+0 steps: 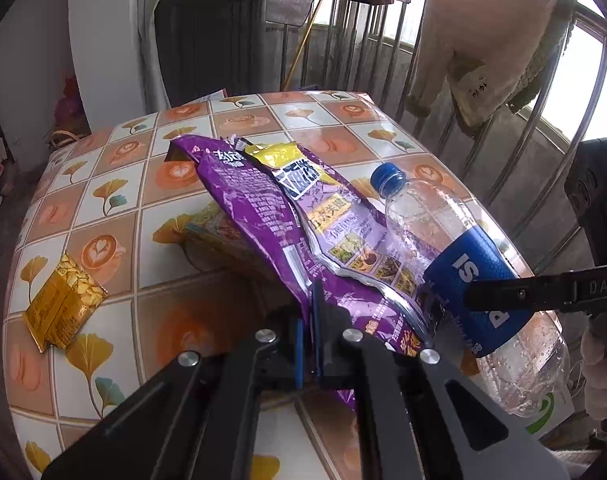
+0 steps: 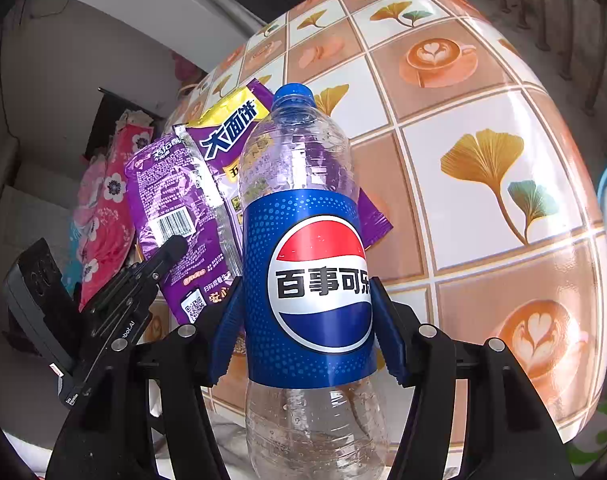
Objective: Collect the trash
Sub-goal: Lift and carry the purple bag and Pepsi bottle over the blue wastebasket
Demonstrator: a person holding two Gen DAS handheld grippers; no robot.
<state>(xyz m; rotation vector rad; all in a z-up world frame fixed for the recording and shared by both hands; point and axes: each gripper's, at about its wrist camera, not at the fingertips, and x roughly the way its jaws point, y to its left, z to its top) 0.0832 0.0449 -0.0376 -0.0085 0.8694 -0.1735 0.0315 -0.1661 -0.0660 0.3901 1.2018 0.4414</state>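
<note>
On a table (image 1: pixel 151 208) covered in a tile-print cloth of ginkgo leaves and coffee cups, both hand-held grippers grip trash. The left gripper (image 1: pixel 308 322), entering the left wrist view from 6 o'clock, has its jaws pressed together on the lower edge of a purple snack wrapper (image 1: pixel 263 216), which rises off the cloth toward 12 o'clock. The right gripper (image 2: pixel 307 320) clamps its blue fingers (image 2: pixel 228 332) on either side of an empty plastic cola bottle (image 2: pixel 303 208) at its blue label, cap pointing to 12 o'clock in the right wrist view; the wrapper lies just behind it at 10 o'clock. In the left wrist view, the bottle sits at 3 o'clock of the wrapper, touching it, and a small gold packet (image 1: pixel 63 304) lies apart on the cloth at 9 o'clock.
</note>
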